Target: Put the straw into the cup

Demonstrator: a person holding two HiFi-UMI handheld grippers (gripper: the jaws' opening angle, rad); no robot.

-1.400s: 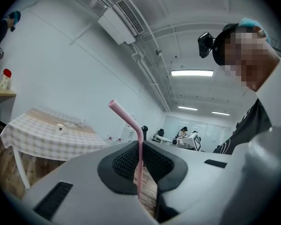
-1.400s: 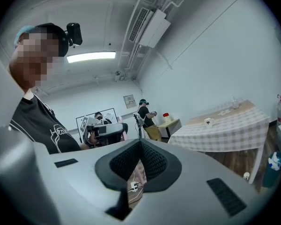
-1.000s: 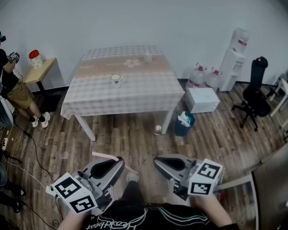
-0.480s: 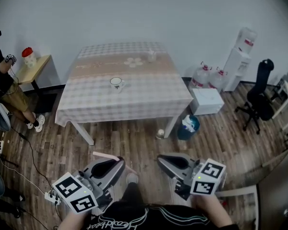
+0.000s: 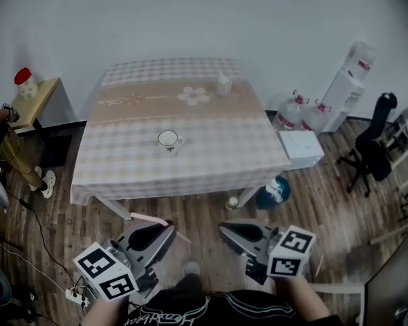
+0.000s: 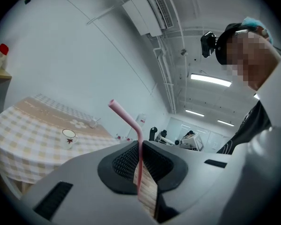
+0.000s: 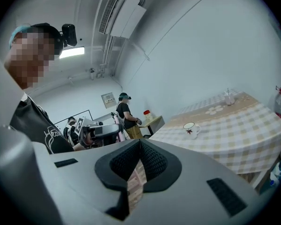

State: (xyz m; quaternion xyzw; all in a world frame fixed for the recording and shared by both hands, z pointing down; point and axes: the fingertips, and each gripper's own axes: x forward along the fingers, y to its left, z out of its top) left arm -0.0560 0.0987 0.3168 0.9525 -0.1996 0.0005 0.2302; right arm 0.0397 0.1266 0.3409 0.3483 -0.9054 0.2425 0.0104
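Observation:
A white cup (image 5: 168, 140) with a small red mark stands near the middle of the table with the checked cloth (image 5: 122, 168). It also shows in the left gripper view as the cup (image 6: 69, 135) and in the right gripper view as the cup (image 7: 190, 126). My left gripper (image 5: 168, 231) is shut on a pink bendy straw (image 5: 148, 217), well short of the table's near edge. In the left gripper view the straw (image 6: 130, 122) rises from between the pads, its bent top leaning left. My right gripper (image 5: 224, 229) is beside it, shut with nothing in it.
A small glass holder (image 5: 224, 85) stands at the table's far side. A side table with a red-lidded jar (image 5: 26, 84) and a person (image 5: 1, 131) are at the left. Water bottles (image 5: 296, 111), a dispenser (image 5: 353, 73), a white box (image 5: 303, 148), a bin (image 5: 275, 191) and an office chair (image 5: 371, 156) are at the right.
The table and cup have come nearer and lower in the head view as I moved toward them. Both grippers keep their places in the picture, the straw still held in the left.

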